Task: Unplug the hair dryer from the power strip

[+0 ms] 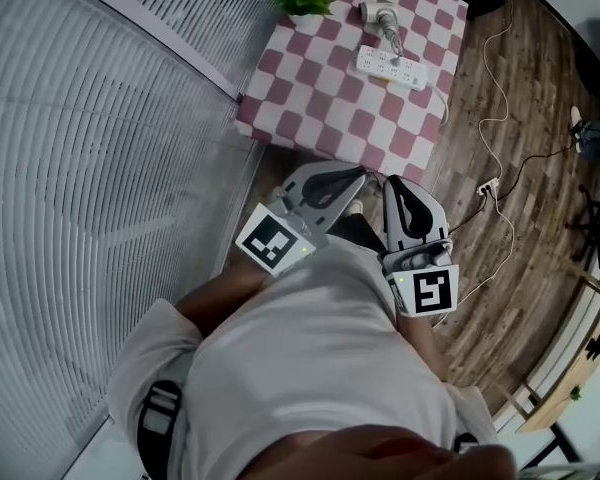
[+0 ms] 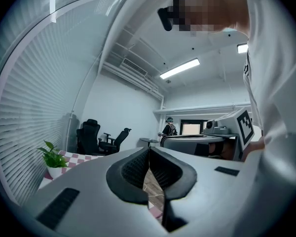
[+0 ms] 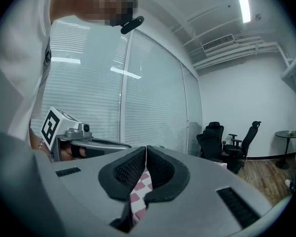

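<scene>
Head view: left gripper (image 1: 358, 173) and right gripper (image 1: 391, 181) are held side by side, well short of the checkered table (image 1: 310, 98).
Both jaw pairs are seen pressed together, nothing between; the hair dryer (image 1: 379, 14) is laid on the table, just beside the power strip (image 1: 390, 68).

The hair dryer (image 1: 377, 13) is small and pale, white to grey. It lies on its side at the far end of the pink-and-white chequered table (image 1: 320, 108), and its cord runs towards the power strip (image 1: 390, 68). The power strip is long and white and lies flat and slantwise just beside the dryer, near the table's right edge. A plug seems seated in it, though it is too small to be sure.
</scene>
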A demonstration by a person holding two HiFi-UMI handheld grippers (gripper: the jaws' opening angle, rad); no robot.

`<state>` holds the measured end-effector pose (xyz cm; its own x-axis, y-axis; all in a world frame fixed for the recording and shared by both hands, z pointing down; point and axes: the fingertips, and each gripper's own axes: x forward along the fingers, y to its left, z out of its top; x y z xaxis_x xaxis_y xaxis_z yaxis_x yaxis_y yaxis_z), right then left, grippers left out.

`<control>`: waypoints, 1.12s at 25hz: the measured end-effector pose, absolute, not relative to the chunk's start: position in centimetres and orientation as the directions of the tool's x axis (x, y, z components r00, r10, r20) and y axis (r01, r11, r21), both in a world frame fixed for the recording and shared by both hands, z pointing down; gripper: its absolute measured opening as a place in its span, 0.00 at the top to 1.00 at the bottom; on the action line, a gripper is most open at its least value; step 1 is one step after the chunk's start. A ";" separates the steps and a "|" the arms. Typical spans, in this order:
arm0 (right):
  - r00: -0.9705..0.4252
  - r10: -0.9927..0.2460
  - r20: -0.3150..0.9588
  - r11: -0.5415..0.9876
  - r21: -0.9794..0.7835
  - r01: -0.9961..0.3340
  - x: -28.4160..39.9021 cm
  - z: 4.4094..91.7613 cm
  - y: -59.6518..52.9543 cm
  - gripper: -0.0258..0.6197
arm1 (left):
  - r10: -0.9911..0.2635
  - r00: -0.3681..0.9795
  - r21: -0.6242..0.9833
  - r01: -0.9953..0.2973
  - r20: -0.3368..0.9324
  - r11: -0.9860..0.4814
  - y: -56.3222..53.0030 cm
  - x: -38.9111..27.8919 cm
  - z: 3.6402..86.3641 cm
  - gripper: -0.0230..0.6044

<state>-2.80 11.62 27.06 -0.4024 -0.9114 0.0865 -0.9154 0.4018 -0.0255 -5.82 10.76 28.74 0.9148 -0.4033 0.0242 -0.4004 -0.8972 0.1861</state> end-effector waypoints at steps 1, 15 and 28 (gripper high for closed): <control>-0.400 -0.912 0.090 0.399 -0.026 -0.916 -2.8 27.2 11.5 0.91 | -0.402 0.915 0.187 -0.399 0.024 -0.898 10.6 -5.8 28.8 0.91; -0.374 -0.923 0.086 0.375 -0.012 -0.927 0.3 27.5 7.9 0.91 | -0.401 0.914 0.194 -0.405 0.060 -0.894 7.1 -4.0 30.1 0.91; -0.370 -0.926 0.072 0.370 -0.004 -0.929 5.8 27.7 1.4 0.91 | -0.400 0.912 0.168 -0.410 0.089 -0.897 0.6 1.0 30.3 0.91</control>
<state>5.81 1.38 27.72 -0.3697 -0.9264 0.0716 -0.9289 0.3704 -0.0037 0.98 0.62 30.31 0.9120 -0.4004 0.0889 -0.4099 -0.8966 0.1677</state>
